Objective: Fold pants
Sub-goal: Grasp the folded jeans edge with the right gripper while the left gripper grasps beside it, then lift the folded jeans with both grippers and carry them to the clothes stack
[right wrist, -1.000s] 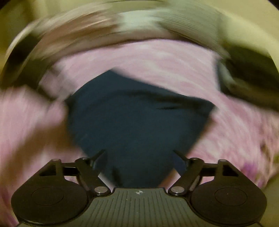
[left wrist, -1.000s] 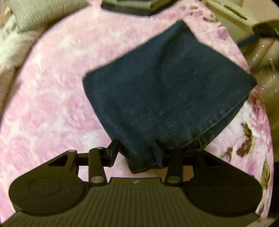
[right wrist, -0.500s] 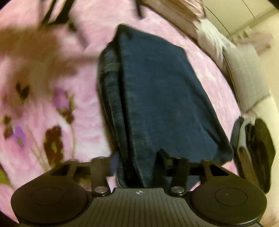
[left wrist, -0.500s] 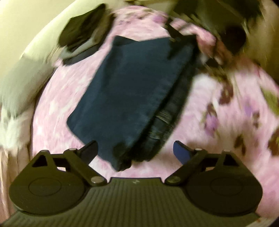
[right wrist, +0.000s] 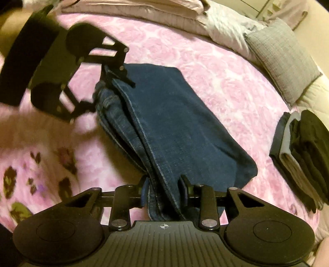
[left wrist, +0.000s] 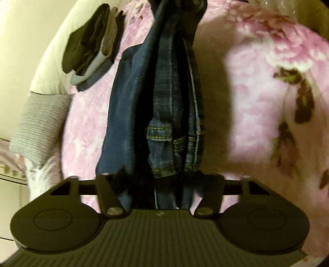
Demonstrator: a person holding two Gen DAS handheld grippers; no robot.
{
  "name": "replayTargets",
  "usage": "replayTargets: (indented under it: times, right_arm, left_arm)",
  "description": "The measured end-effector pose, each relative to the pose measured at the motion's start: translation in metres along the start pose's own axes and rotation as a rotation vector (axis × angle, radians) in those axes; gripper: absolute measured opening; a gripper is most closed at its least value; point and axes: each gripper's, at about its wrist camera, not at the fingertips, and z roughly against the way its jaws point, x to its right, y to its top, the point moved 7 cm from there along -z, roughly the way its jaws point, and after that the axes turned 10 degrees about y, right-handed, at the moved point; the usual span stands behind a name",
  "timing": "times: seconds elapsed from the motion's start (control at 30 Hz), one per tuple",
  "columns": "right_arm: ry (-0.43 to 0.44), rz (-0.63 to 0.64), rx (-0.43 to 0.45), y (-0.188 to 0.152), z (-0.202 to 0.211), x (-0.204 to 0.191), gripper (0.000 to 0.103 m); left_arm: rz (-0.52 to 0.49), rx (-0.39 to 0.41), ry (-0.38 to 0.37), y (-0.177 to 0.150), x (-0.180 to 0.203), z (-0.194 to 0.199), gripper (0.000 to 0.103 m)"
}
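Observation:
The folded dark blue jeans [right wrist: 181, 127] lie as a thick bundle on the pink floral blanket [right wrist: 216, 67]. My right gripper [right wrist: 164, 195] is shut on the near end of the bundle. At the far end my left gripper [right wrist: 107, 90] clamps the stacked layers. In the left wrist view the jeans [left wrist: 170, 102] stand on edge, hems and yellow stitching showing, with my left gripper [left wrist: 160, 180] shut on them. A shadow falls on the blanket beside the bundle.
A stack of folded dark and grey clothes [right wrist: 302, 156] sits on the blanket's right edge, seen as the stack [left wrist: 92, 47] in the left wrist view. A grey pillow [right wrist: 281, 57] and pale bedding [right wrist: 144, 8] lie behind.
My left gripper was open around the jeans' end half a second ago and has now closed on it. The bundle has tipped up onto its edge between both grippers.

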Motion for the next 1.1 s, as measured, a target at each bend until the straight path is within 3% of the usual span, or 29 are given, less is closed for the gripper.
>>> replayTargets:
  times: [0.03, 0.13, 0.17, 0.33, 0.4, 0.43, 0.47, 0.57, 0.87, 1.1]
  right_arm:
    - [-0.002, 0.01, 0.006, -0.003, -0.003, -0.003, 0.036]
    - [-0.079, 0.042, 0.025, -0.015, -0.004, -0.018, 0.078]
    - [-0.106, 0.06, 0.036, -0.017, -0.005, -0.023, 0.086]
    - [-0.218, 0.297, 0.003, -0.023, -0.028, -0.043, 0.086]
    - [-0.263, 0.335, -0.031, -0.027, -0.043, -0.034, 0.083]
    - [-0.26, 0.332, -0.07, -0.03, -0.049, -0.028, 0.061]
    - [-0.253, 0.315, -0.101, -0.032, -0.052, -0.022, 0.051]
    - [-0.246, 0.296, -0.11, -0.029, -0.042, -0.013, 0.04]
    - [-0.188, 0.223, -0.128, -0.01, 0.016, -0.008, 0.03]
    - [-0.124, 0.176, -0.143, 0.002, 0.065, -0.039, 0.028]
  left_arm:
    - [-0.003, -0.001, -0.021, -0.001, -0.004, 0.001, 0.043]
    - [0.016, -0.007, -0.092, -0.003, -0.024, 0.002, 0.037]
    - [0.04, -0.016, -0.124, -0.003, -0.031, 0.001, 0.036]
    - [0.102, -0.038, -0.233, 0.002, -0.061, -0.003, 0.036]
    - [0.117, -0.046, -0.265, 0.003, -0.07, -0.005, 0.036]
    - [0.119, -0.049, -0.276, 0.003, -0.071, -0.004, 0.036]
    - [0.117, -0.053, -0.286, 0.002, -0.073, -0.004, 0.036]
    - [0.132, -0.06, -0.308, 0.003, -0.077, 0.002, 0.035]
    - [0.184, -0.074, -0.366, 0.003, -0.097, 0.042, 0.034]
    - [0.173, -0.068, -0.397, 0.003, -0.106, 0.091, 0.032]
